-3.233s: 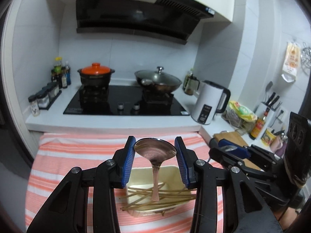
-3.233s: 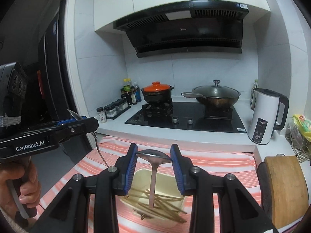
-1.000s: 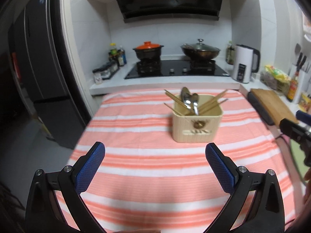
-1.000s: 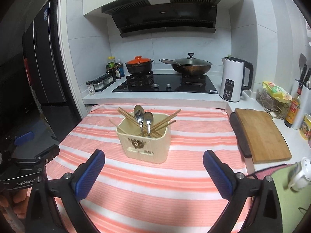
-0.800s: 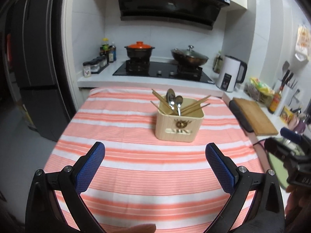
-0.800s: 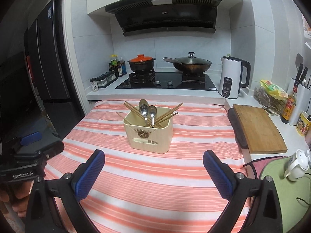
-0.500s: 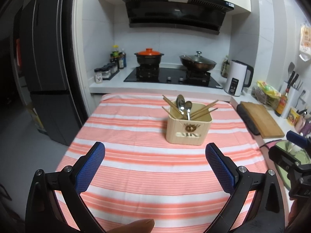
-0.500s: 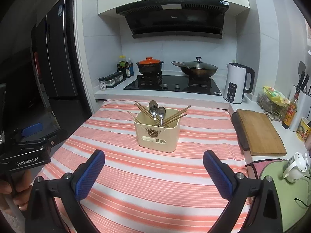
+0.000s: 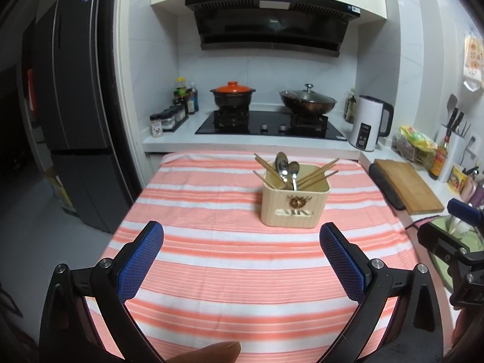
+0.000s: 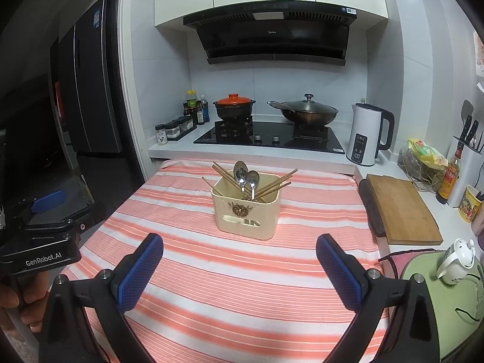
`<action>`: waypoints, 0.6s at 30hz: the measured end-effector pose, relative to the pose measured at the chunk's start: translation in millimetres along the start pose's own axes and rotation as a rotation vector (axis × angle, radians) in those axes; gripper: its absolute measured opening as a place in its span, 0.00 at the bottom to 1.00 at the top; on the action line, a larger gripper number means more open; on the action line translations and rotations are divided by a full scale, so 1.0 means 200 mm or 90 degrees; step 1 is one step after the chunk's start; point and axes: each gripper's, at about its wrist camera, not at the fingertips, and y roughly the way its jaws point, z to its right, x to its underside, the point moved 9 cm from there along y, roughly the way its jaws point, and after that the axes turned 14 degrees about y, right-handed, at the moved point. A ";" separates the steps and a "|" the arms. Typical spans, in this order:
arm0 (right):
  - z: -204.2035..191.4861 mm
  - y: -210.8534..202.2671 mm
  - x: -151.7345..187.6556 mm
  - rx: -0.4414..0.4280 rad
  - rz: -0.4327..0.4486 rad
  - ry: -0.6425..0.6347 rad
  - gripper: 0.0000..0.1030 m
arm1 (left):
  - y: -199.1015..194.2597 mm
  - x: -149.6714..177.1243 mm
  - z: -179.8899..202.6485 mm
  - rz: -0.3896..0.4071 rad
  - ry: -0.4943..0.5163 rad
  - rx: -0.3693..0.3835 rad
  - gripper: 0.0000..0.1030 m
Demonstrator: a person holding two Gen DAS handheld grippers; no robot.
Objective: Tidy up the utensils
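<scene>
A cream utensil holder [image 9: 295, 202] stands on the striped orange tablecloth [image 9: 230, 254]; it also shows in the right wrist view [image 10: 246, 211]. Two metal spoons [image 9: 286, 171] and several wooden chopsticks [image 9: 317, 172] stand in it. In the right wrist view the spoons [image 10: 246, 177] and chopsticks [image 10: 272, 186] lean in the holder. My left gripper [image 9: 242, 255] is open and empty, well in front of the holder. My right gripper [image 10: 239, 263] is open and empty, also in front of it.
A wooden cutting board [image 10: 402, 208] lies to the right of the cloth. A white kettle [image 10: 369, 134], a wok [image 10: 305, 112] and an orange-lidded pot [image 10: 234, 106] stand on the counter behind. A fridge [image 9: 72, 121] stands at left. A small white teapot [image 10: 456, 261] sits at right.
Both grippers held spoons over the holder 3.2 s ago; both spoons now stand in it. Both grippers opened, drew back toward me and have hardly moved in the last half second.
</scene>
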 end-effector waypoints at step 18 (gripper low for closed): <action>0.00 0.00 0.00 0.000 -0.001 0.001 1.00 | 0.00 0.00 0.00 -0.002 0.008 -0.003 1.00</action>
